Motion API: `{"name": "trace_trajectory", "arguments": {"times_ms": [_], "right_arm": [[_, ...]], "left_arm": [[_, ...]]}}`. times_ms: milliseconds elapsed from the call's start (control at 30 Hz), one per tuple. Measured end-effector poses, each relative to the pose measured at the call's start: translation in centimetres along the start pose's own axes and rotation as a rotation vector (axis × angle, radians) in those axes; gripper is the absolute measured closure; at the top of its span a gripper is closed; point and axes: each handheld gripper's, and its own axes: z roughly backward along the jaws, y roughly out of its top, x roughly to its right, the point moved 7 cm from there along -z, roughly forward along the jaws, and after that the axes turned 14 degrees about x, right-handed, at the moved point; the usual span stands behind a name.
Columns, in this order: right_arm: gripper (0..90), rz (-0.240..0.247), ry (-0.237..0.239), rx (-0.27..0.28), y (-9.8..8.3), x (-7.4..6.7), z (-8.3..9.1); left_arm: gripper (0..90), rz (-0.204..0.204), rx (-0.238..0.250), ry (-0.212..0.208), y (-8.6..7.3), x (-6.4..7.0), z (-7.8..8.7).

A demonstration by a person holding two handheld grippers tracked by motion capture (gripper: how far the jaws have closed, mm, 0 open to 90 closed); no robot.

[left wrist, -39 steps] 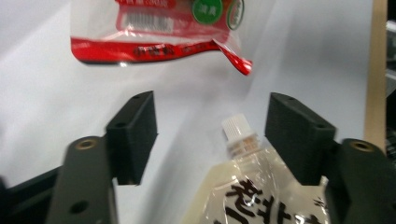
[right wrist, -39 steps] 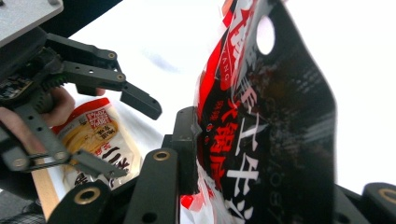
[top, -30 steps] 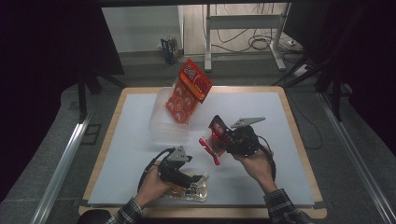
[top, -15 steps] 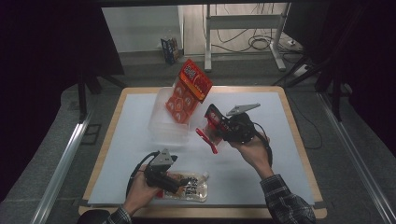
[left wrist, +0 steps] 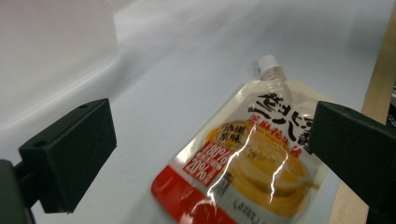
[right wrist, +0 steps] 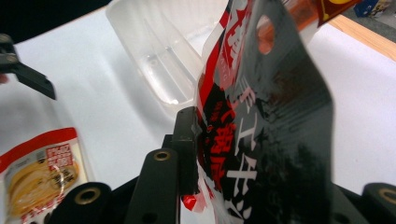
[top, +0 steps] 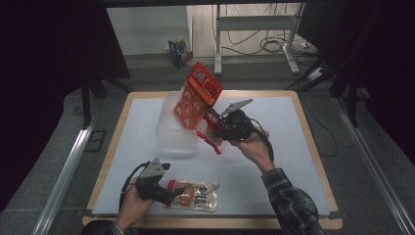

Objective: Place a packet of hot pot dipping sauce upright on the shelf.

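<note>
A red snack packet [top: 198,95] hangs tilted over a clear plastic container [top: 173,125] at the table's far middle. My right gripper [top: 208,122] is shut on the packet's lower edge. In the right gripper view the packet [right wrist: 261,121] fills the space between the jaws of the right gripper [right wrist: 275,186], with the container [right wrist: 159,60] beyond. Near the front edge a sauce pouch [top: 195,195] with a white spout lies flat. My left gripper [top: 169,188] is open just left of it; its jaws have just been opening. The pouch [left wrist: 247,158] lies ahead of the left gripper [left wrist: 212,149], untouched.
The white mat [top: 274,171] covers a wooden table [top: 313,147] whose rim shows on all sides. Metal rails run along the floor on both sides. In the right gripper view the pouch [right wrist: 42,172] and the left gripper [right wrist: 23,70] show at the left.
The left gripper has let go of the pouch, opened and drawn back to the left. The right gripper has carried the red packet farther away, toward the container.
</note>
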Motion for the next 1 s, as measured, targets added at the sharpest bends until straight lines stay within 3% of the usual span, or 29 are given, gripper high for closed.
{"name": "trace_trajectory", "arguments": {"times_ms": [467, 1000], "right_arm": [[69.9, 0.092, 0.023, -0.062, 1.4, -0.5, -3.8], [70.3, 0.142, 0.038, -0.051, 3.4, -1.5, -6.9]], "left_arm": [[1.2, 0.014, 0.004, 0.031, -0.6, -0.6, 0.9], [1.2, 0.003, -0.006, 0.022, -0.8, -0.4, 0.7]]}}
